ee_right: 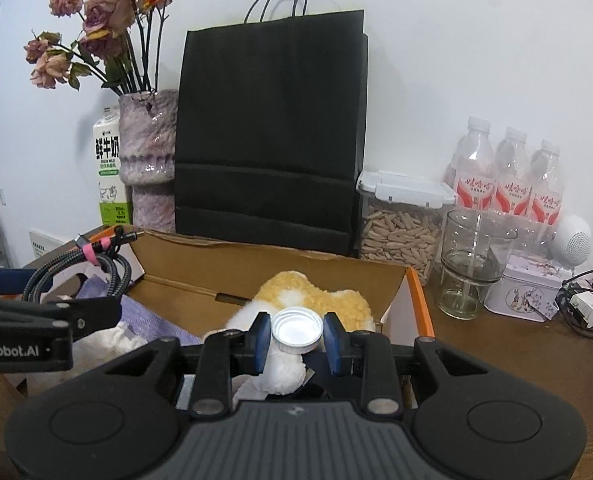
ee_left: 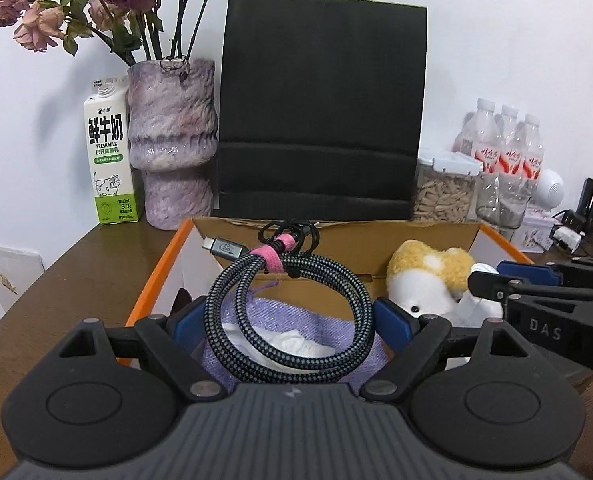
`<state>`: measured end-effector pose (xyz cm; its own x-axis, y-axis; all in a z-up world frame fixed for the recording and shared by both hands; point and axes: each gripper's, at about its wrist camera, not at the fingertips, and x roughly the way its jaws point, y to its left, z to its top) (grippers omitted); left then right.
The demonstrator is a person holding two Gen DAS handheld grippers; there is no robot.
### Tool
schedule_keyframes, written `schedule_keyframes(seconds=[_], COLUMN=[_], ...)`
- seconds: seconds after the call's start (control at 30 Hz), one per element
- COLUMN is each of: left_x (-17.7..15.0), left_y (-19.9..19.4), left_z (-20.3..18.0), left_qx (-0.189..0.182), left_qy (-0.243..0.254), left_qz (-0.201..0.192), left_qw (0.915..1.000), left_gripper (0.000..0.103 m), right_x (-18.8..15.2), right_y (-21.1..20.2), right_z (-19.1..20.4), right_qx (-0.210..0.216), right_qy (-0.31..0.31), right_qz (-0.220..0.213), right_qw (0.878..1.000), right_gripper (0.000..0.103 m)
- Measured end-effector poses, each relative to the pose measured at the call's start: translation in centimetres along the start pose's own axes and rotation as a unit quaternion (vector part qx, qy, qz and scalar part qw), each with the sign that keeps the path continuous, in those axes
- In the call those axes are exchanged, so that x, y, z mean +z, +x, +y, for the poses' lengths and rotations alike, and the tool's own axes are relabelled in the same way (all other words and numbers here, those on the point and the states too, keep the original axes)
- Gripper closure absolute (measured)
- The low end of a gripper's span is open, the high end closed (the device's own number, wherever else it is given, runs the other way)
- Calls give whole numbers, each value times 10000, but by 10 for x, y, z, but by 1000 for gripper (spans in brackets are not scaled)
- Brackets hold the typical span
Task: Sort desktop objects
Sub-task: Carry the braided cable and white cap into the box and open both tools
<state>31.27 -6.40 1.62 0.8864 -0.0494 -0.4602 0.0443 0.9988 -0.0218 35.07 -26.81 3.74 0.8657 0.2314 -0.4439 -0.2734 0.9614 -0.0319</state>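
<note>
You've got both hands loaded over the cardboard box (ee_right: 280, 276), which makes sense if the box is where the loose desk stuff is being collected.

Your left gripper (ee_left: 290, 316) is clamped on the coiled braided cable (ee_left: 288, 320), in the lower middle of the left wrist view. The blue pads press the coil from both sides, so the loop stands upright and the pink strap (ee_left: 278, 254) keeps it bundled. I'd guess that's why it hangs tidy instead of flopping. It sits above the purple cloth (ee_left: 296, 320) in the box's left part.

Your right gripper (ee_right: 296, 336) is closed on a white lid (ee_right: 296, 330), center-low in the right wrist view, pinched rim to rim with the open side facing the camera. It hovers right over the yellow-and-white plush toy (ee_right: 316, 300) already lying in the box; can't tell if it's touching the plush.

The black paper bag (ee_right: 270, 128), vase (ee_right: 148, 160), milk carton (ee_right: 110, 172), glass (ee_right: 472, 264) and bottles (ee_right: 508, 176) stand behind the box, out of the way.
</note>
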Motion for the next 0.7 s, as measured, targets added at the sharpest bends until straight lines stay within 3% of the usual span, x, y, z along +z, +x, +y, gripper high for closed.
schedule_keyframes(seconds=[0.17, 0.23, 0.3, 0.33, 0.37, 0.4, 0.7], left_x=[-1, -2, -1, -1, -1, -1, 1], left_y=[6, 8, 6, 5, 3, 2, -1], left_z=[1, 3, 4, 4, 3, 2, 3], left_qx=[54, 32, 87, 119, 137, 143, 161], left_qy=[-16, -89, -102, -99, -76, -32, -51], left_qz=[188, 251, 202, 132, 58, 32, -45], left_qw=[9998, 9996, 9997, 9998, 9999, 9999, 9998], left_gripper=[14, 14, 5, 0, 0, 0, 0], right_x=[-3, -5, -6, -6, -5, -5, -4], right_y=[3, 5, 5, 4, 3, 1, -3], right_z=[1, 1, 0, -1, -2, -2, -4], right_qx=[15, 34, 53, 61, 40, -5, -41], right_qy=[-15, 10, 94, 133, 151, 159, 232], right_qz=[99, 153, 161, 138, 101, 57, 2], right_qw=[9999, 9999, 9998, 9998, 9998, 9999, 9997], right_gripper=[75, 69, 38, 30, 15, 7, 6])
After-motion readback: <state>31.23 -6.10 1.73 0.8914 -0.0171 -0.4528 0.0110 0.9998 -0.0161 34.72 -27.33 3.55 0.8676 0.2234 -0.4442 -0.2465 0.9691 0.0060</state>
